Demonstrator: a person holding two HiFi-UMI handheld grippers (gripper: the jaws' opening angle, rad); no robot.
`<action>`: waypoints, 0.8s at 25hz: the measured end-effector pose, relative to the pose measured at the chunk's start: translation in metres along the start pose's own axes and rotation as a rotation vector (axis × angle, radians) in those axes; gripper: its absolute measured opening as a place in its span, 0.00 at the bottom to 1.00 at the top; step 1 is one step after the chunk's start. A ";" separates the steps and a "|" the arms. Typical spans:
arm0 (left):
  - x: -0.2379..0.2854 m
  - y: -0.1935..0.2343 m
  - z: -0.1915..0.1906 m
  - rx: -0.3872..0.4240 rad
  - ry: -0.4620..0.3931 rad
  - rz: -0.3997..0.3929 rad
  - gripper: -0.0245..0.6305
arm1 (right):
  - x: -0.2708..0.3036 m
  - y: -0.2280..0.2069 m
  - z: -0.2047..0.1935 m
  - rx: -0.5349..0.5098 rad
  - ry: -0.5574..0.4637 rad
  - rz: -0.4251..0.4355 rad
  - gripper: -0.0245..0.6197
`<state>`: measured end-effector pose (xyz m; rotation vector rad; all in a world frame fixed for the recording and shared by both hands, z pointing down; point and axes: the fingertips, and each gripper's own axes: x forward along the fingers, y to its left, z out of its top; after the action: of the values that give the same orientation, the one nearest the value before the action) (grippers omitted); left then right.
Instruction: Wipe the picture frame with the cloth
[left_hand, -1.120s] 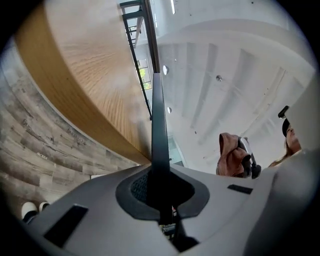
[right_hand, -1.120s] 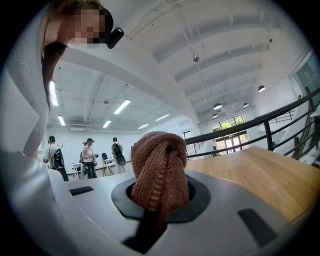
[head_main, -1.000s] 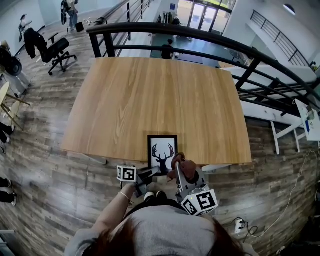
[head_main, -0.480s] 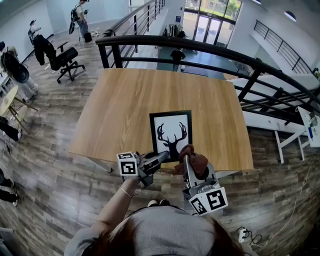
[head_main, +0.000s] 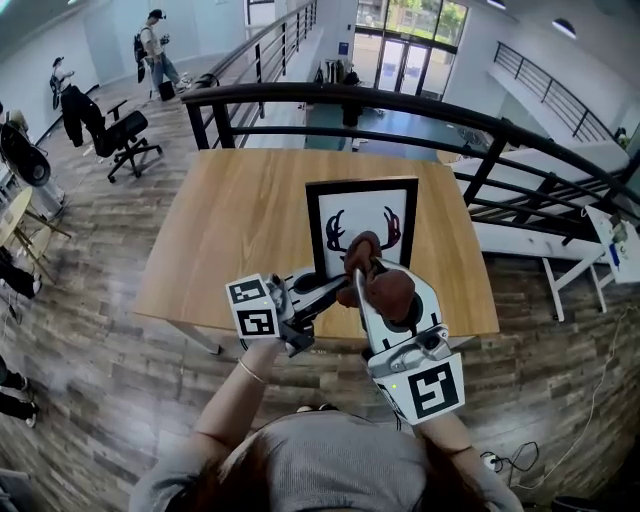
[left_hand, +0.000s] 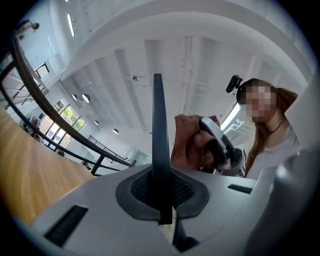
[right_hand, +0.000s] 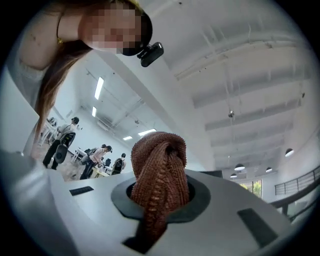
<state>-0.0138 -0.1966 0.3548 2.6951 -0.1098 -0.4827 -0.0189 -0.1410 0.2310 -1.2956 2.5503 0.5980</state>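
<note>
In the head view, a black picture frame (head_main: 362, 235) with a deer-antler print is held up above the wooden table (head_main: 230, 230). My left gripper (head_main: 325, 287) is shut on its lower left edge. From the left gripper view the frame (left_hand: 160, 150) shows edge-on as a thin dark bar clamped between the jaws. My right gripper (head_main: 372, 275) is shut on a bunched brown cloth (head_main: 385, 288), which sits against the frame's lower part. The right gripper view has the cloth (right_hand: 160, 170) bulging out of the jaws. The left gripper view also catches the cloth (left_hand: 187, 145) beside the frame.
A black curved railing (head_main: 400, 100) runs behind the table, with a drop to a lower floor beyond it. An office chair (head_main: 125, 135) and a person (head_main: 155, 45) stand at the far left. Wood-plank floor surrounds the table.
Both grippers have risen, lifting the frame from the table's near edge up toward the camera. The cloth has stayed in the right gripper, close against the frame.
</note>
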 end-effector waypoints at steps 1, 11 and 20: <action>0.003 -0.001 -0.001 0.007 0.014 0.004 0.06 | 0.005 -0.004 0.011 -0.019 -0.016 -0.011 0.11; 0.020 -0.010 -0.005 -0.007 0.033 -0.003 0.06 | 0.068 -0.021 0.023 -0.313 0.066 -0.027 0.11; 0.022 -0.023 -0.002 -0.010 0.028 -0.020 0.06 | 0.072 -0.003 -0.009 -0.346 0.209 0.058 0.11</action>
<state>0.0082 -0.1777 0.3406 2.6946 -0.0731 -0.4506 -0.0591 -0.1983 0.2120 -1.4630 2.7484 1.0012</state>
